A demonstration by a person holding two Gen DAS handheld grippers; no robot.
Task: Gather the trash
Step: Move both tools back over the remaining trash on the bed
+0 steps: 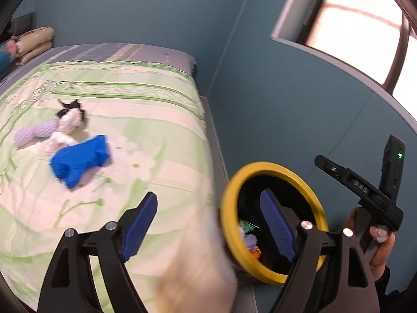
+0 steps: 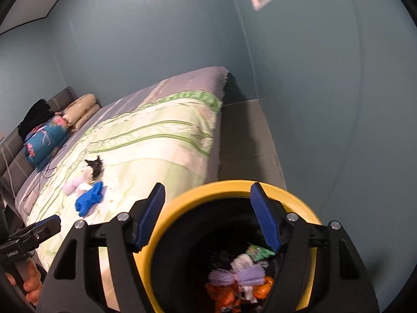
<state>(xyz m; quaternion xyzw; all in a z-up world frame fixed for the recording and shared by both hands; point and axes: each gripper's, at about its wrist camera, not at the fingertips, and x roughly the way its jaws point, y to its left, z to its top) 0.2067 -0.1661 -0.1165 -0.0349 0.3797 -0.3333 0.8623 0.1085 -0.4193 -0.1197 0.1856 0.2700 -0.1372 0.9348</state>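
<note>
Both grippers stand wide apart with nothing pressed between the pads: the right gripper [image 2: 207,216] hangs over the mouth of the yellow-rimmed bin [image 2: 310,219], and the left gripper [image 1: 208,224] points across the edge of the bed [image 1: 166,109], with a blurred pale thing near the lens between its fingers. Each one tilts downward, and a hand [image 1: 381,247] holds the right gripper's handle beside the bin. Trash [image 2: 242,279] lies inside the bin, while a blue piece [image 1: 80,160], a lilac piece [image 1: 34,133] and a black-and-white piece [image 1: 71,116] lie together on the bed cover, near the strip of floor [image 2: 247,140] between bed and wall.
</note>
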